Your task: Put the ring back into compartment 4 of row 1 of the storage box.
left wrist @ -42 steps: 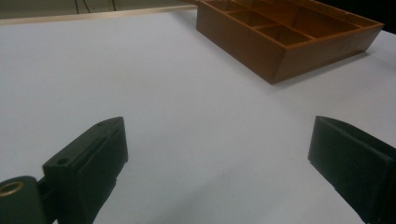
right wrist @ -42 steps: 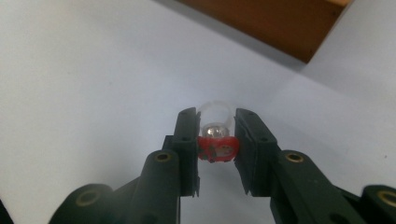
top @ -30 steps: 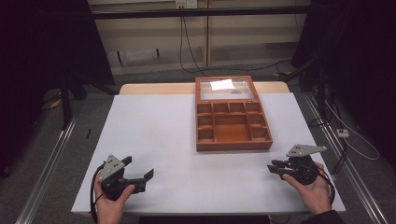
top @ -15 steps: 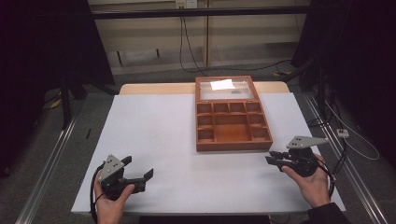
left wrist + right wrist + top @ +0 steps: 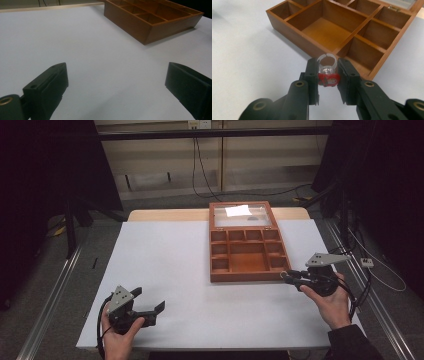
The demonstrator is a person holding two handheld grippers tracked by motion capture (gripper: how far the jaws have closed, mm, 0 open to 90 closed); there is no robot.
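A: Ring (image 5: 327, 73), clear band with red base, pinched between the jaws of the right gripper (image 5: 327, 67); jaws closed onto its sides, band pointing up. Held just short of the near rim of the box (image 5: 294, 36), above the table (image 5: 244, 57).

B: Box state?

A: Open, wooden, lid (image 5: 243, 215) laid back on the far side. Compartments bare as far as visible: large middle one straight ahead of the jaws, smaller ones ahead and to the right.

B: Left gripper (image 5: 148, 306)?

A: Jaws wide apart, nothing between them. Resting low near the table's near edge, well apart from the box, which lies ahead and to its right in the left gripper view (image 5: 152, 20).

B: Progress?

A: Pickup done, judging by the firm pinch. Placing not yet done: ring outside the box, no compartment filled. Left, probably: carry over the rim, lower into one compartment, release. Target compartment impossible to tell. Possibly lid closing afterwards, likely needing the free left gripper.
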